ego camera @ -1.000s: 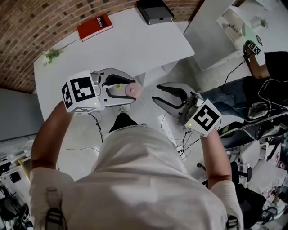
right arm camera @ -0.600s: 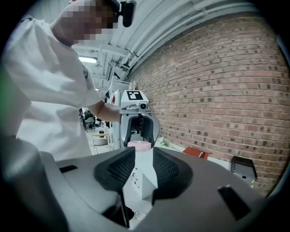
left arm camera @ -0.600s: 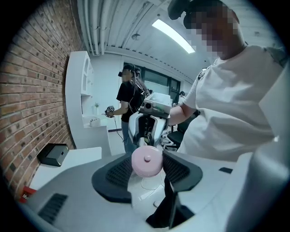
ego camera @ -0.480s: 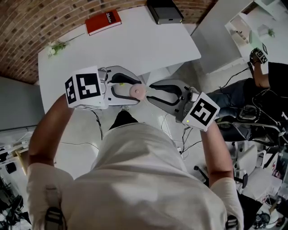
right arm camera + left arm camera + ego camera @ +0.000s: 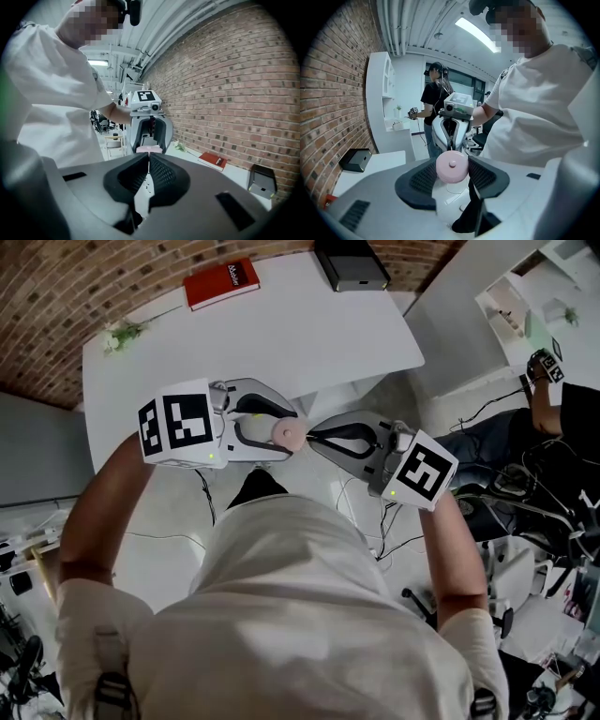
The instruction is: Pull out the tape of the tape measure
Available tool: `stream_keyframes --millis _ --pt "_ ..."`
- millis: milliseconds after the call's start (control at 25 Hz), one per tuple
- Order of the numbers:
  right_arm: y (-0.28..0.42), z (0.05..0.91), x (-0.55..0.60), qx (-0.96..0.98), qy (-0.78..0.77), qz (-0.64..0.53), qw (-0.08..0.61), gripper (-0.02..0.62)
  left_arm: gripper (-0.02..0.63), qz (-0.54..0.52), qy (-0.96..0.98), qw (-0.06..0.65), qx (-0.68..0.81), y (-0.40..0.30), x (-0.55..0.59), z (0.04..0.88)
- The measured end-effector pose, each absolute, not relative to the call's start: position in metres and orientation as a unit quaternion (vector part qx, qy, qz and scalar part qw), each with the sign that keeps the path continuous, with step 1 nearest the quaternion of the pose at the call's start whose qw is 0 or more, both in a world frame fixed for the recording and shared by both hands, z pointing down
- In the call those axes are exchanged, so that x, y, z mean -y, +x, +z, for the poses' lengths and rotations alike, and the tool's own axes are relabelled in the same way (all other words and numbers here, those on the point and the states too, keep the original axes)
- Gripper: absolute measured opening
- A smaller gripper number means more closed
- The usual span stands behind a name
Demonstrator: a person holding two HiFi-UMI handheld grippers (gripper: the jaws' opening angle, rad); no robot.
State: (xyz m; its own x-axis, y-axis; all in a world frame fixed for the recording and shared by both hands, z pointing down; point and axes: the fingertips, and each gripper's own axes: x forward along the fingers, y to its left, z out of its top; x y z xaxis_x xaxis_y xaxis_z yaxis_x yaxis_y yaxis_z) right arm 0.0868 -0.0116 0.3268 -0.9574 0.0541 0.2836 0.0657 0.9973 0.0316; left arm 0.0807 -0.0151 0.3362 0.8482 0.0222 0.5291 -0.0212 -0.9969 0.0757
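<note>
A round pink tape measure (image 5: 291, 434) hangs in the air in front of my body, clamped by its flat sides in my left gripper (image 5: 288, 433). In the left gripper view the case (image 5: 451, 166) sits between the two ribbed pads. My right gripper (image 5: 309, 435) faces it from the right with its tips pinched together at the case's rim. In the right gripper view the pads (image 5: 161, 174) meet just under the pink case (image 5: 149, 149). The thin end of the tape is hidden between them.
A white table (image 5: 281, 324) stands ahead with a red book (image 5: 222, 284), a black box (image 5: 351, 263) and a plant sprig (image 5: 122, 334). Another person (image 5: 562, 381) stands at the right. Cables lie on the floor below.
My right gripper has moved left up to the tape measure and its jaws have gone from wide apart to shut at the rim. The left gripper has kept its hold.
</note>
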Motion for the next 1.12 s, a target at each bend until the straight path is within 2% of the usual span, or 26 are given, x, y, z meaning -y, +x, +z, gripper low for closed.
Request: stream_keyframes --millis 1120 --pt "0.058 0.336 0.053 0.989 0.020 -0.008 0.145 0.009 0.209 0.296 0.952 0.068 0.046 0.030 0.035 0.349"
